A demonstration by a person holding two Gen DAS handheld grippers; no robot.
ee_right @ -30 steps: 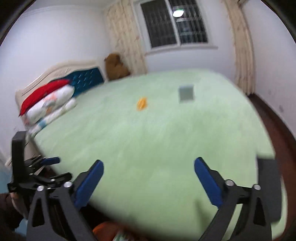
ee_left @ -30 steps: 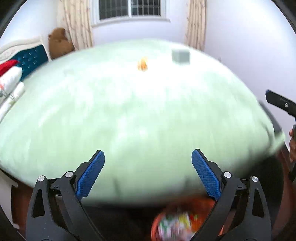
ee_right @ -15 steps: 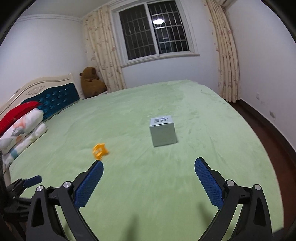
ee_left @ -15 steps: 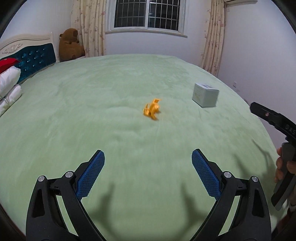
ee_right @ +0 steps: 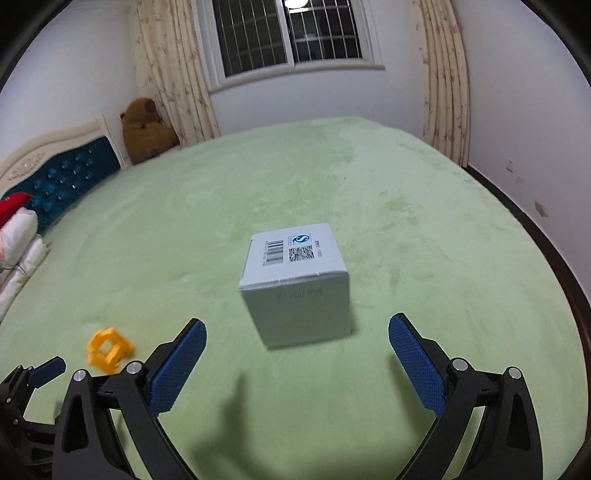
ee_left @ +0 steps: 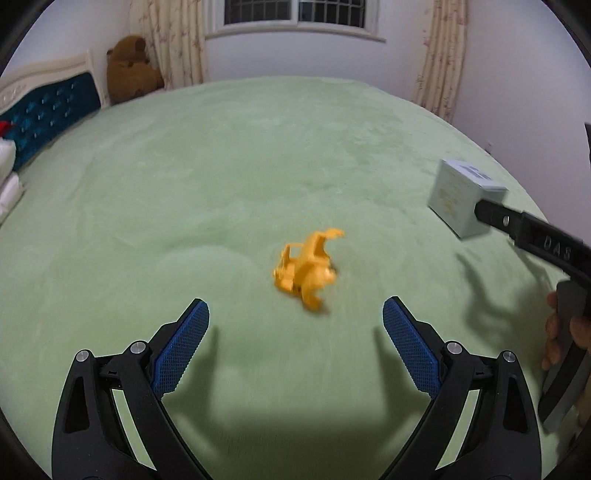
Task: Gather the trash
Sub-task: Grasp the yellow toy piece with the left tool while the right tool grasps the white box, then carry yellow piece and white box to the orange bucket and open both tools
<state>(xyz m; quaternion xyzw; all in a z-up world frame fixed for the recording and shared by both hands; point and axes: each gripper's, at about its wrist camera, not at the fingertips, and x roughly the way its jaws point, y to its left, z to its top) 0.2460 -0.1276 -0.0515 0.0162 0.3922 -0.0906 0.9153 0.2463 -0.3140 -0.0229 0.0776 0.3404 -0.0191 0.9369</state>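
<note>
A crumpled orange piece of trash (ee_left: 306, 269) lies on the green bed (ee_left: 221, 155), just ahead of my open, empty left gripper (ee_left: 295, 332). It also shows at the lower left of the right wrist view (ee_right: 107, 349). A small pale grey box (ee_right: 295, 284) with a barcode on top stands on the bed (ee_right: 406, 206) just ahead of my open, empty right gripper (ee_right: 297, 347). The box also shows at the right of the left wrist view (ee_left: 461, 197), partly behind the right gripper's body.
A blue padded headboard (ee_right: 62, 173), white and red pillows (ee_right: 18, 232) and a brown teddy bear (ee_right: 147, 129) are at the left. A curtained window (ee_right: 288, 33) is behind. The dark floor (ee_right: 554, 251) runs along the bed's right edge.
Both grippers have moved forward and down over the bed. The orange trash and the box are now much closer to the open jaws. The trash bin seen earlier is out of view.
</note>
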